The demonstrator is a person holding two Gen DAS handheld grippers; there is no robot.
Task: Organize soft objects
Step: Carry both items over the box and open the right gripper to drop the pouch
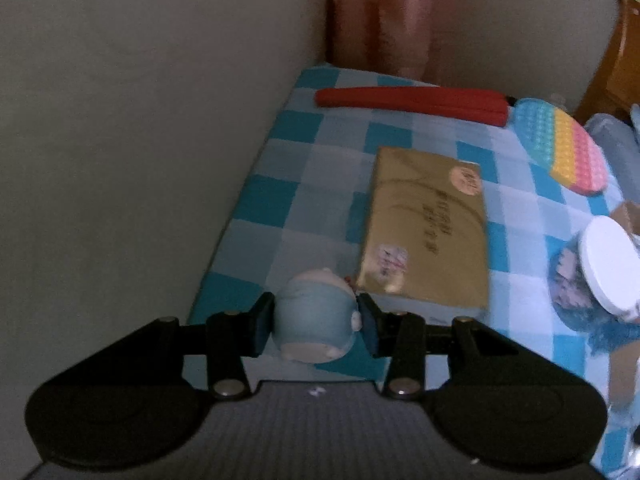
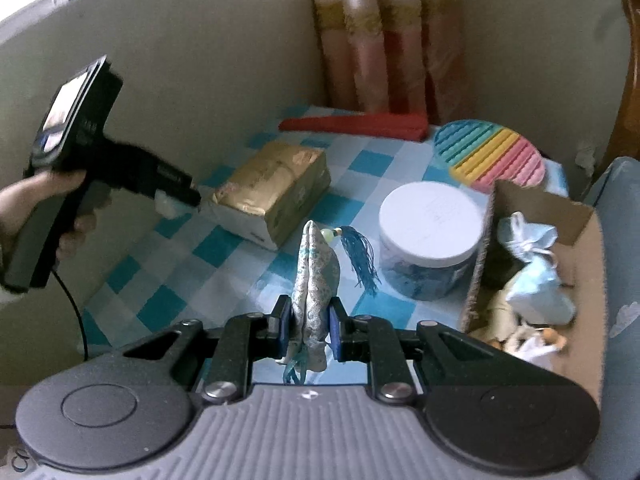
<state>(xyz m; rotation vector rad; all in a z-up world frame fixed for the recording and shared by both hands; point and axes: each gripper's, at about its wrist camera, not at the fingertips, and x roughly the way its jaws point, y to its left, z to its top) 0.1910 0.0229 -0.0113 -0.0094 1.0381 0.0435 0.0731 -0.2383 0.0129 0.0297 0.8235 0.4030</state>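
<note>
In the left wrist view my left gripper (image 1: 316, 322) is shut on a small pale blue and cream plush toy (image 1: 312, 308), held above the checkered tablecloth (image 1: 296, 184). The right wrist view shows that gripper (image 2: 188, 196) at the left in a person's hand, a pale bit of the toy (image 2: 166, 205) showing under it. My right gripper (image 2: 310, 328) is shut on a patterned fabric sachet (image 2: 316, 276) that stands upright, its blue tassel (image 2: 362, 260) hanging to the right. An open cardboard box (image 2: 538, 204) at the right holds a light blue pouch (image 2: 534, 280) and other soft things.
A gold-wrapped package (image 2: 272, 188) lies mid-table, with a jar with a white lid (image 2: 430, 216) to its right. A red folded item (image 2: 356, 124) and a rainbow bubble mat (image 2: 492, 156) lie at the back by the curtain (image 2: 384, 36). A wall (image 1: 140, 120) borders the left.
</note>
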